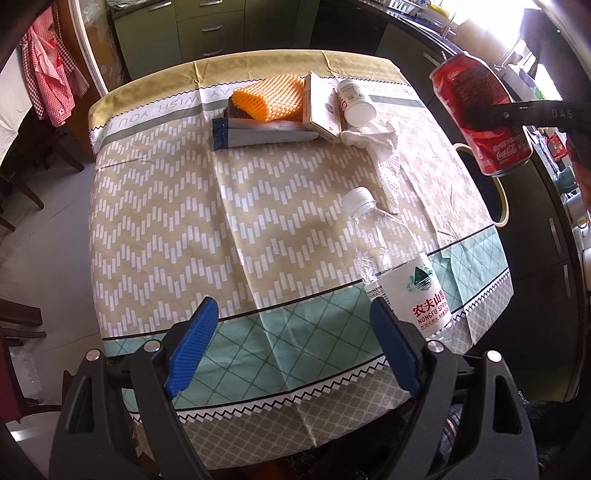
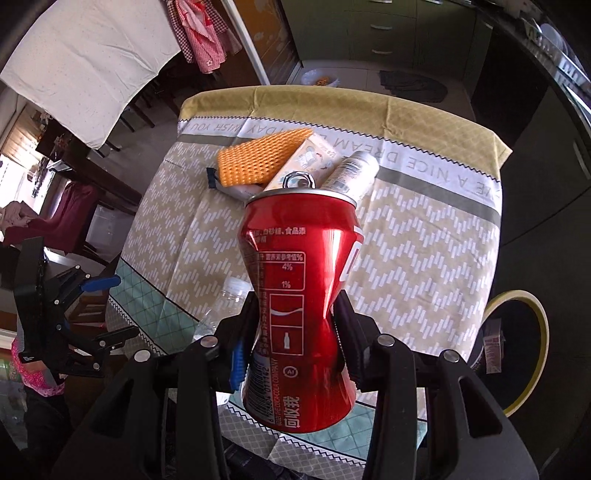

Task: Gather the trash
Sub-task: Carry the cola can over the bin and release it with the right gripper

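Note:
My right gripper [image 2: 295,332] is shut on a dented red cola can [image 2: 299,280] and holds it above the table's right side; the can also shows in the left wrist view [image 1: 480,114]. My left gripper [image 1: 295,343] is open and empty above the table's near edge. A clear water bottle [image 1: 399,266] lies just beyond its right finger. At the far end lie an orange foam net [image 1: 269,96], a small carton [image 1: 321,107], a white pill bottle [image 1: 356,101], a crumpled tissue [image 1: 380,147] and a blue-grey packet [image 1: 258,134].
A patterned cloth covers the table [image 1: 166,229]. A dark bin with a yellow rim [image 2: 517,350] stands beside the table's right edge. Chairs [image 1: 22,177] stand to the left. Green cabinets [image 1: 207,29] line the far wall.

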The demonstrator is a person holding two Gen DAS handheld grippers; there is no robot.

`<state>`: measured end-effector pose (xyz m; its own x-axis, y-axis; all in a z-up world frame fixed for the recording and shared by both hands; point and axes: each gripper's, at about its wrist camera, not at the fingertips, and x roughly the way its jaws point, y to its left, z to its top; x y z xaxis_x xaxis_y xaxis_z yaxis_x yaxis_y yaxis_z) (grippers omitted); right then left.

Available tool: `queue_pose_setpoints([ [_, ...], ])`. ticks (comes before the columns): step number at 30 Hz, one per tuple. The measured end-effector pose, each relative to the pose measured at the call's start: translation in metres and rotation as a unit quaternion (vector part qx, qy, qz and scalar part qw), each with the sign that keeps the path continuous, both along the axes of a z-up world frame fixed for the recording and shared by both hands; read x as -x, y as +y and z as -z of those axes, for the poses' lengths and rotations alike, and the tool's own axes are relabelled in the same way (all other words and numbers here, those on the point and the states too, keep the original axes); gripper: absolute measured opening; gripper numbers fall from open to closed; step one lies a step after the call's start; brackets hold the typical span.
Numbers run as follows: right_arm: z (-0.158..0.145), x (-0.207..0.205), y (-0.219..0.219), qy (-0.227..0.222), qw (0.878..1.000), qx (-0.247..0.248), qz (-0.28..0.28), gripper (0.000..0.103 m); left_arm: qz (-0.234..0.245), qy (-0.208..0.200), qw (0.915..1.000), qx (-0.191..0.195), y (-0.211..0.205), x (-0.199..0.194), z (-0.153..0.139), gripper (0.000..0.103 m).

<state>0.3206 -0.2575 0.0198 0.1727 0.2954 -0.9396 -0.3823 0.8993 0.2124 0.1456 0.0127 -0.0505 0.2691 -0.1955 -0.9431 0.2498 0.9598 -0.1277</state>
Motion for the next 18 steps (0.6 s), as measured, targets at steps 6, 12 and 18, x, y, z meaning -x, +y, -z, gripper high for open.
queue_pose_setpoints([
  [6,0.001,-0.013,-0.096,-0.012,0.995,0.013,0.102,0.042,0.011,0.0,0.9999,-0.001,-0.008,0.0,-0.001,0.08],
  [12,0.058,-0.022,-0.212,0.012,0.976,0.068,0.206,0.042,0.016,0.006,0.9998,-0.005,-0.018,-0.005,0.003,0.08],
  [18,0.12,-0.027,-0.283,0.039,0.961,0.114,0.251,0.042,0.023,0.01,0.9996,-0.015,-0.032,-0.008,0.002,0.08],
])
